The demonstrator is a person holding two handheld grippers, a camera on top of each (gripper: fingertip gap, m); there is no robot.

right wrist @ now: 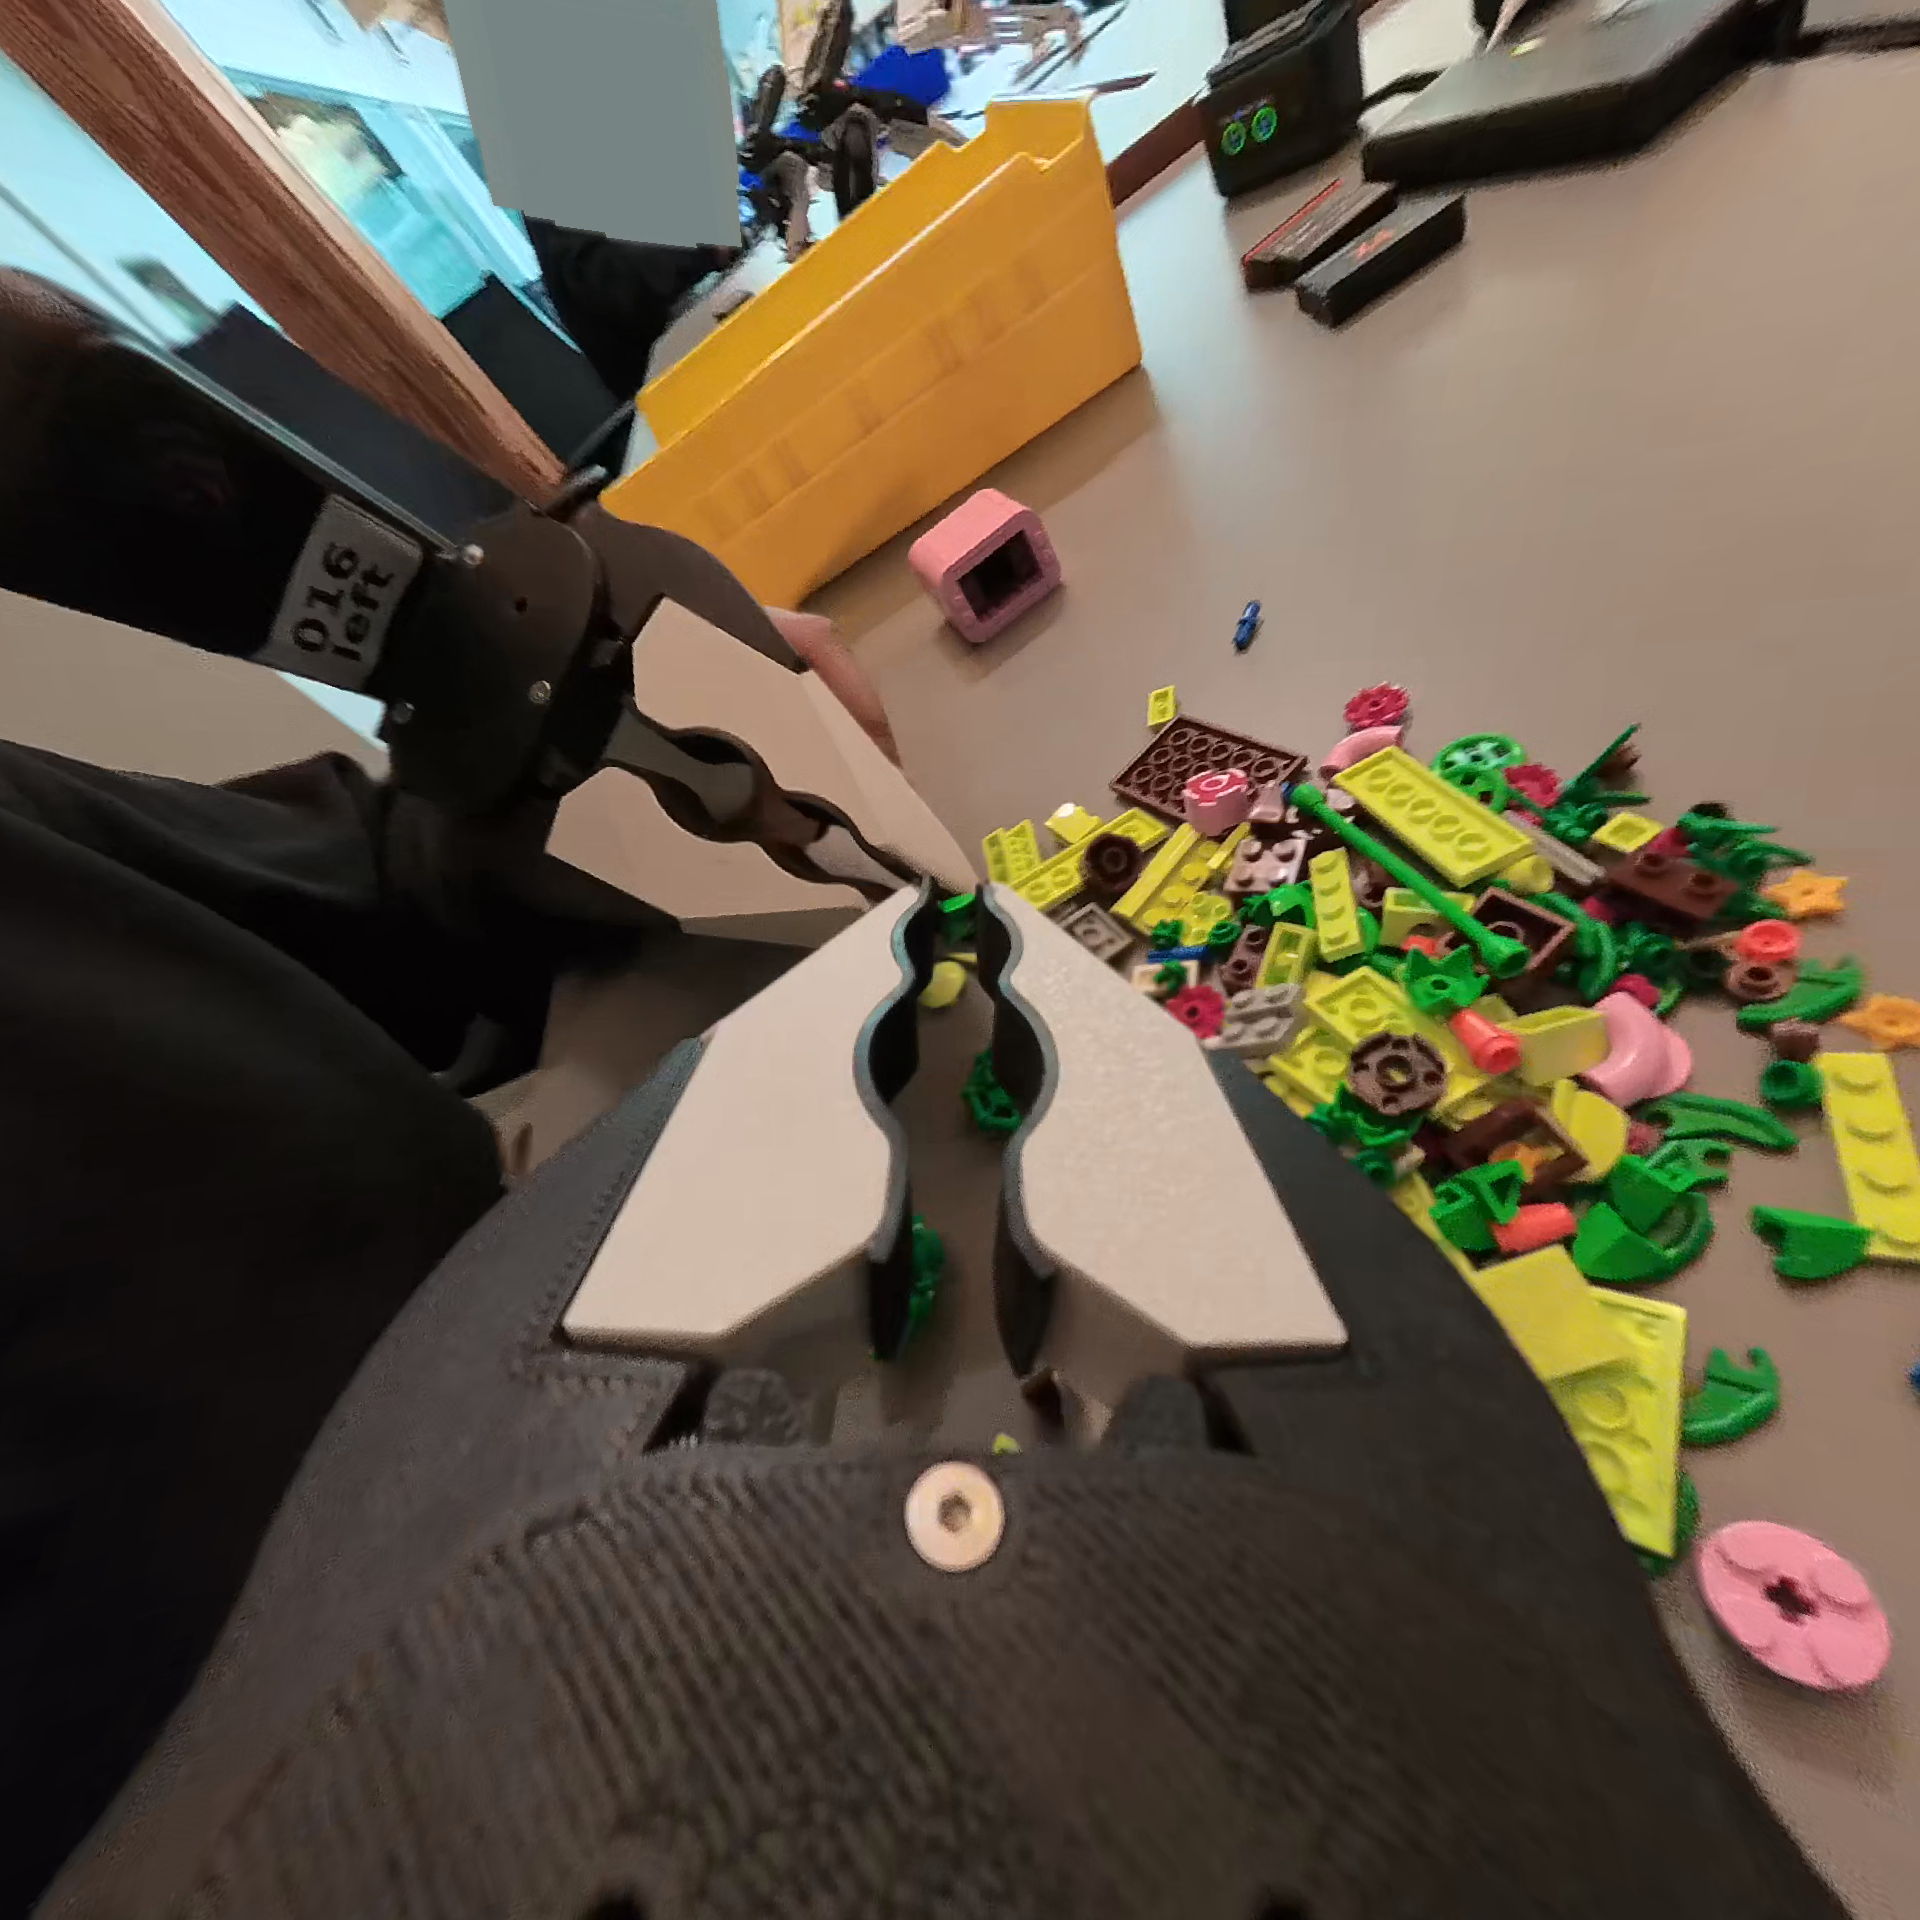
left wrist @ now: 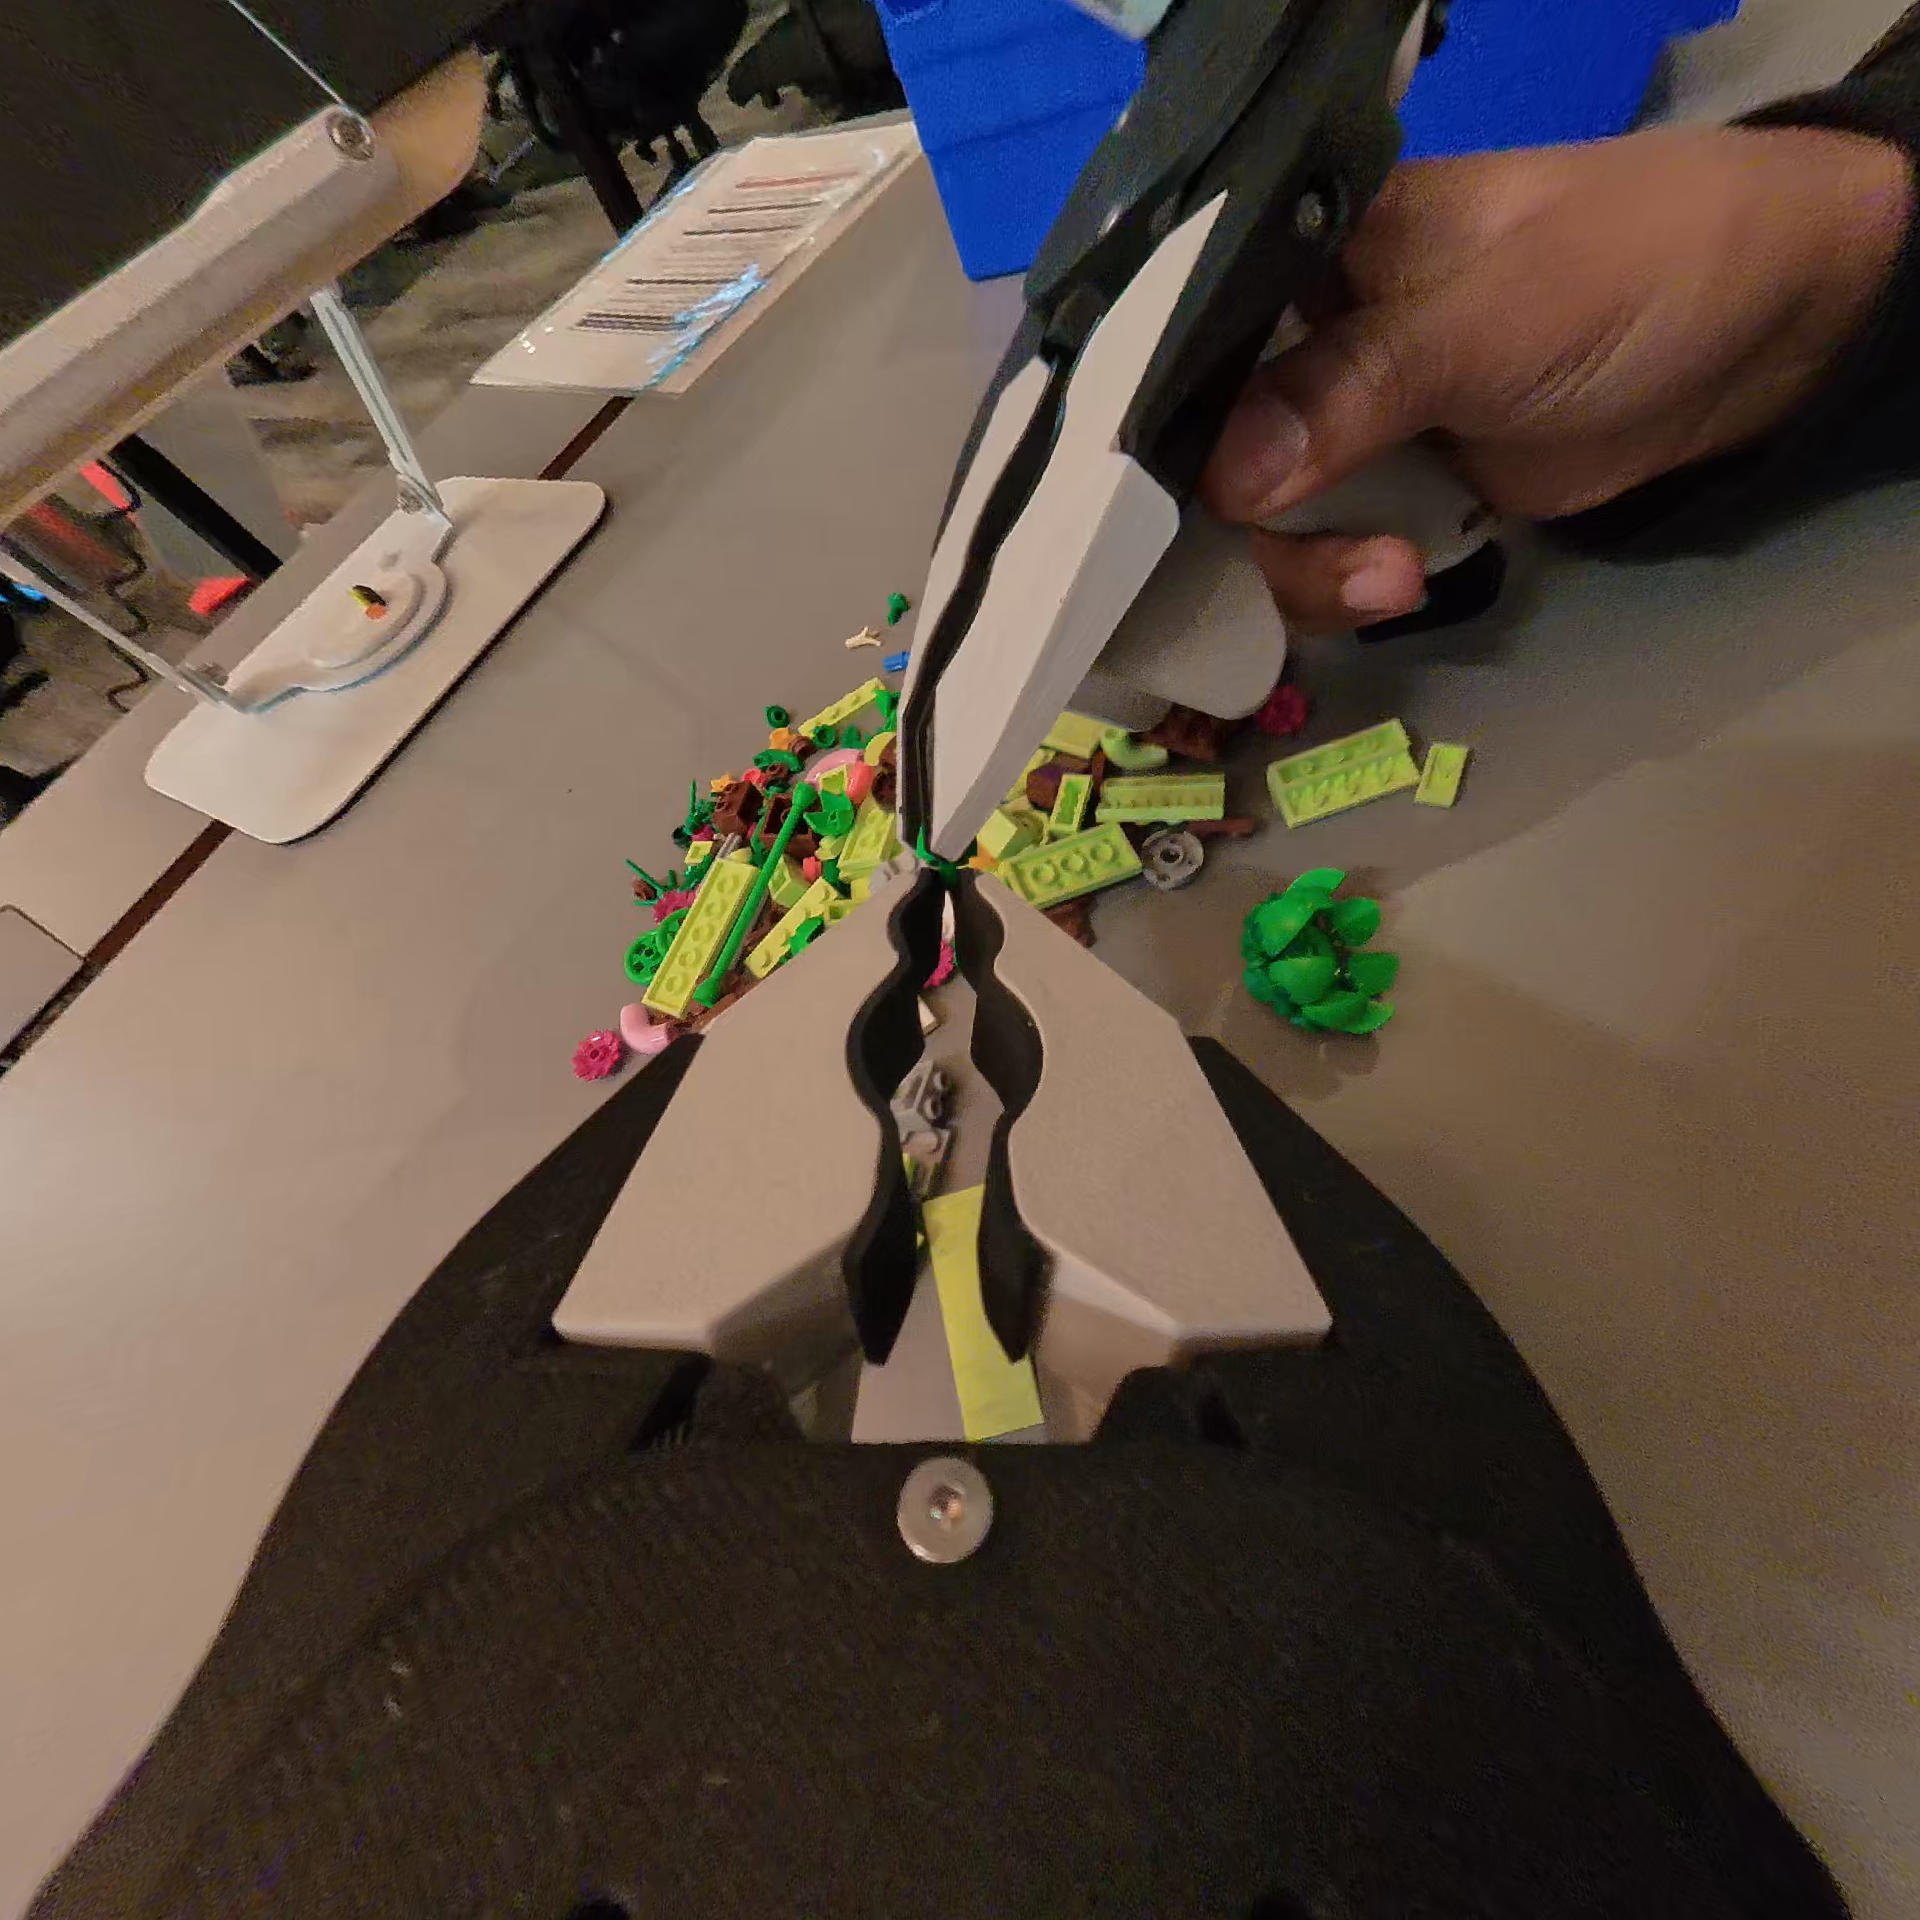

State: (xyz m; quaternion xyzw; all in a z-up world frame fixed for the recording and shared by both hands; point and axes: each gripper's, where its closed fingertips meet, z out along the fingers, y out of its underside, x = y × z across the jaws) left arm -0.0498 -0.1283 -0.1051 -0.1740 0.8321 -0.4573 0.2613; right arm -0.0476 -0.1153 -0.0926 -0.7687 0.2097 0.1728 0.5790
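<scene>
Grey-fingered and black-padded, my left tool (left wrist: 940, 883) fills the near foreground, its jaws drawn almost together and pinching a small green piece (left wrist: 938, 854) at the very tips. That piece lies straight ahead along the tool's long axis, raised just above the grey tabletop (left wrist: 416, 1039). My right tool (right wrist: 953, 902) meets it there tip to tip: in the left wrist view it slants down from the upper right, jaws closed to a narrow slit on the same green bit. Whether the tools share one piece or hold two mating pieces, I cannot tell. Both tools are equally near it, their axes crossing at a steep angle.

Directly beneath and beyond the tips spreads a pile of small toy bricks (left wrist: 790, 873), lime, green, brown and pink. A green leafy cluster (left wrist: 1317, 951) sits apart to the right, and a lime plate (left wrist: 1340, 771) lies beyond it. Farther back, my hand (left wrist: 1558, 343) grips the right tool's handle. A white stand base (left wrist: 364, 665) and a blue bin (left wrist: 997, 125) lie beyond; the right wrist view adds a pink hollow block (right wrist: 985, 563) before a yellow bin (right wrist: 894, 343).
</scene>
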